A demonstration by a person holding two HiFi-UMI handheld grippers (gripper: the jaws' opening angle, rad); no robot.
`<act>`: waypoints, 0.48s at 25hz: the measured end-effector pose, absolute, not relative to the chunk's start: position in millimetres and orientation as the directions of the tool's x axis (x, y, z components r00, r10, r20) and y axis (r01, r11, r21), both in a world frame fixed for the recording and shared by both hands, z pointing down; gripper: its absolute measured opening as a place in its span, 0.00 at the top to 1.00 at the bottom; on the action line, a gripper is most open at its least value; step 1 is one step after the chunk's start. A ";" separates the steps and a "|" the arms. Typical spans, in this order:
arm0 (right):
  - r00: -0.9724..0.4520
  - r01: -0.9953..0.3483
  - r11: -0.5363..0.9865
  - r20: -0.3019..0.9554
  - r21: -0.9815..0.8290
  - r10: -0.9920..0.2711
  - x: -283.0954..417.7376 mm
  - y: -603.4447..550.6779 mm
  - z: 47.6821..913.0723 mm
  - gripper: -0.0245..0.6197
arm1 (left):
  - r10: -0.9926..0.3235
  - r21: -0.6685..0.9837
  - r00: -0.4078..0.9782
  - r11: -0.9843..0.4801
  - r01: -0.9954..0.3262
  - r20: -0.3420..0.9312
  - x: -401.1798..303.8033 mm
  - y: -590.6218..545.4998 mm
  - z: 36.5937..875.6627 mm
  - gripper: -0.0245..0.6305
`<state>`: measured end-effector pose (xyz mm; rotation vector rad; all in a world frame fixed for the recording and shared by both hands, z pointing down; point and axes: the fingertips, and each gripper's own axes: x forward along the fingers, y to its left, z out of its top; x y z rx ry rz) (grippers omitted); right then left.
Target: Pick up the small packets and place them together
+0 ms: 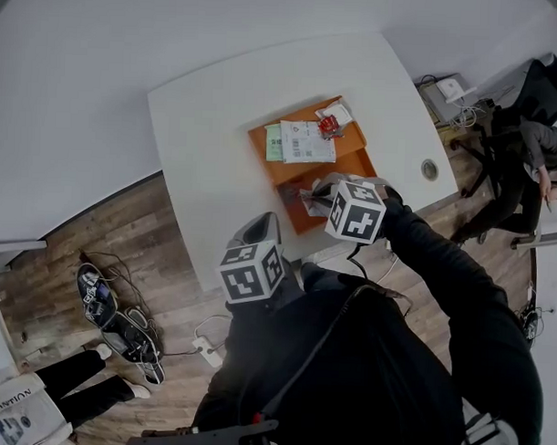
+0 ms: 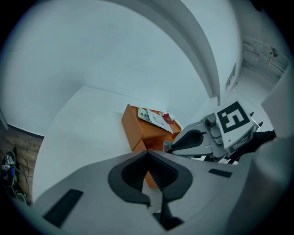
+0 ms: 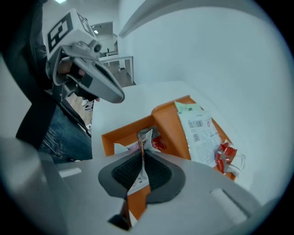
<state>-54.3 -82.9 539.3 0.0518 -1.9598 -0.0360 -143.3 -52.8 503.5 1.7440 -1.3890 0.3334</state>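
Observation:
My right gripper [image 3: 141, 155] is shut on a small white and red packet [image 3: 146, 139], which hangs just above the lower compartment of an orange box [image 3: 120, 136]. On the box's raised part lie a green packet [image 3: 187, 108], a white printed packet [image 3: 200, 133] and a small red packet [image 3: 225, 157]. The head view has the same box [image 1: 344, 163] mid-table, with the right gripper [image 1: 314, 198] over its near end. My left gripper [image 2: 147, 155] hovers nearer the table's front edge, its jaws together with nothing between them. It also shows in the right gripper view, left gripper [image 3: 115, 95].
The white table [image 1: 209, 123] has a round cable hole [image 1: 430, 168] at its right. On the wooden floor to the left lie shoes and cables [image 1: 120, 323] and a power strip [image 1: 207, 350]. A person sits on a chair [image 1: 536, 153] at far right.

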 end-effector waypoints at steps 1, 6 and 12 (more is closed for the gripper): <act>-0.395 -0.027 0.998 0.916 0.061 -0.066 -54.3 -86.1 530.8 0.93 | -0.663 0.451 0.344 -0.012 -0.893 0.665 -143.9 -52.7 504.1 0.96; -0.484 -0.123 0.983 0.856 0.138 -0.181 -56.8 -123.4 481.0 0.93 | -0.666 0.450 0.343 -0.012 -0.893 0.663 -144.0 -52.2 503.7 0.96; -0.506 -0.201 0.955 0.812 0.217 -0.291 -68.6 -177.7 452.0 0.93 | -0.668 0.450 0.345 -0.018 -0.893 0.659 -141.8 -51.8 502.3 0.96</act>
